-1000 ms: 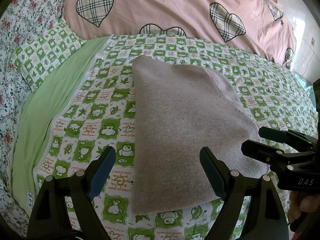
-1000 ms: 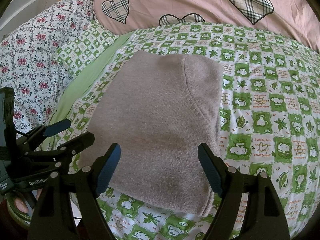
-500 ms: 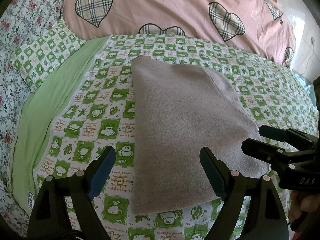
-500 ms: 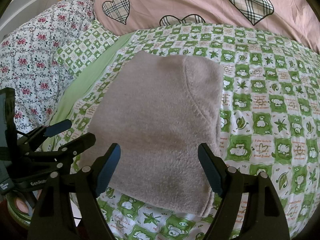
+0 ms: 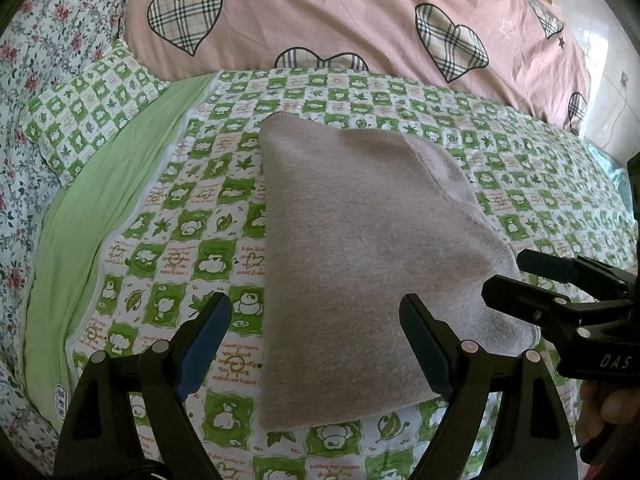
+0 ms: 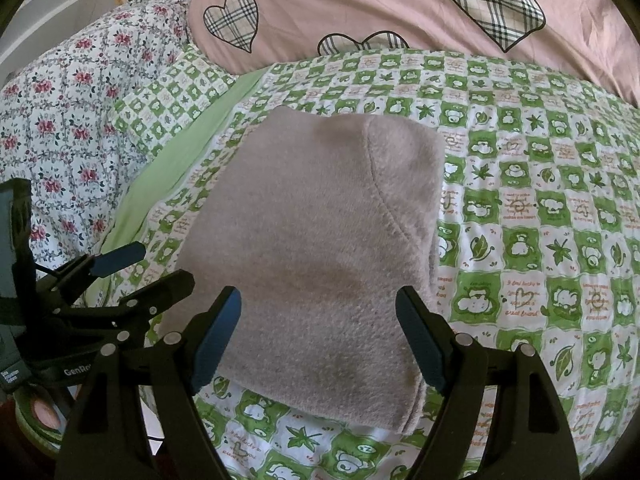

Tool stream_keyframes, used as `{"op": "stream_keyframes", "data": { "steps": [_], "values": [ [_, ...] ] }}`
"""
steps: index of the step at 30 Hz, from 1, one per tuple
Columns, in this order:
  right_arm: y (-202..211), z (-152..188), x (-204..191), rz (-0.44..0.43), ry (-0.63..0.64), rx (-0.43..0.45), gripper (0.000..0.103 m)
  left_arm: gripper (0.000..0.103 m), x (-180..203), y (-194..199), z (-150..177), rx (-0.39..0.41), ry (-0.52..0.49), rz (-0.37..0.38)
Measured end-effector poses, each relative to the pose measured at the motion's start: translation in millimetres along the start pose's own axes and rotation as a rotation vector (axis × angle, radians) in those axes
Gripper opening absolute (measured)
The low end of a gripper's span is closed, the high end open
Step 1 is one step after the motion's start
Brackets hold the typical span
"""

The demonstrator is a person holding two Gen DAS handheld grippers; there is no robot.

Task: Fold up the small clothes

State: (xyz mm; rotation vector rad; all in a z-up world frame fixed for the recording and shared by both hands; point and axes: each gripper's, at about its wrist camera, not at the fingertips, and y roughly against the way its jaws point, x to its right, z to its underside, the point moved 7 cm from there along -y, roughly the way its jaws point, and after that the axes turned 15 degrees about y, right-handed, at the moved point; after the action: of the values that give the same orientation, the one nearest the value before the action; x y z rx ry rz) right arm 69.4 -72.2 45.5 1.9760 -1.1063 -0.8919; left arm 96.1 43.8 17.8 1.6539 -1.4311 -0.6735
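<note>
A folded grey-beige knitted garment (image 5: 360, 248) lies flat on the green-and-white checked bedsheet (image 5: 192, 216); it also shows in the right wrist view (image 6: 316, 248). My left gripper (image 5: 316, 340) is open and empty, hovering over the garment's near left edge. My right gripper (image 6: 320, 336) is open and empty, hovering over the garment's near right part. The right gripper shows at the right of the left wrist view (image 5: 516, 276). The left gripper shows at the left of the right wrist view (image 6: 156, 268).
A pink duvet with plaid hearts (image 5: 360, 16) lies across the far side of the bed. A green checked pillow (image 5: 88, 108) and a floral blanket (image 6: 60, 112) lie at the left. A plain green strip of sheet (image 5: 100, 216) runs along the left.
Both grippers stay open and almost still; the views have shifted only very slightly. The garment has not moved.
</note>
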Motion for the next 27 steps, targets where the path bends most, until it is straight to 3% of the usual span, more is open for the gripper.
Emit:
{"op": "stream_keyframes", "data": {
  "steps": [27],
  "values": [
    [-6, -13, 9, 0.005, -0.002, 0.019, 0.080, 0.086, -7, -2, -16, 0.065, 0.010, -0.036]
  ]
}}
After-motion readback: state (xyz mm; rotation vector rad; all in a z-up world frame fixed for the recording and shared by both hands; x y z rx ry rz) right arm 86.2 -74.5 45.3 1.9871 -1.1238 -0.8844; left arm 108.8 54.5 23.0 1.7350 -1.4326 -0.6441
